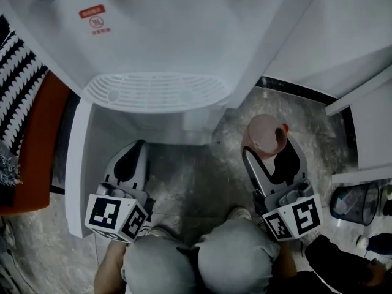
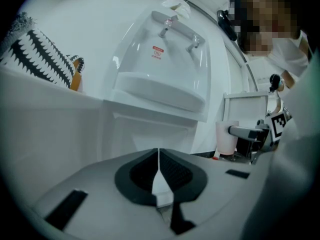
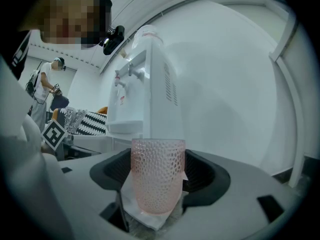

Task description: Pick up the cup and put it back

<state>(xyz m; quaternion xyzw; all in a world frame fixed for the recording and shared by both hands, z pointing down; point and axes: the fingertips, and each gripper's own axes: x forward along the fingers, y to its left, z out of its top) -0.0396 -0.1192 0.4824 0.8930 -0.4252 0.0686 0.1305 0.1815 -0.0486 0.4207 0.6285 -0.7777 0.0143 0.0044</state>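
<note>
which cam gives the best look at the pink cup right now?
Right gripper view: the cup stands upright and large between the jaws of the right gripper, its dimpled wall clear. The head view shows the cup only from above, rim and inside. The left gripper view shows the cup small at the right, partly crossed by a jaw.

cup (image 3: 157, 176): translucent pink, dimpled | dispenser (image 1: 159, 29): glossy white plastic | floor (image 1: 190, 176): mottled stone

Bare floor (image 1: 193, 176) lies open between left tool (image 1: 135, 147) and right tool (image 1: 269, 147). A drip tray (image 1: 156, 92) overhangs ahead; a white wall (image 1: 331, 29) closes the right.
</note>
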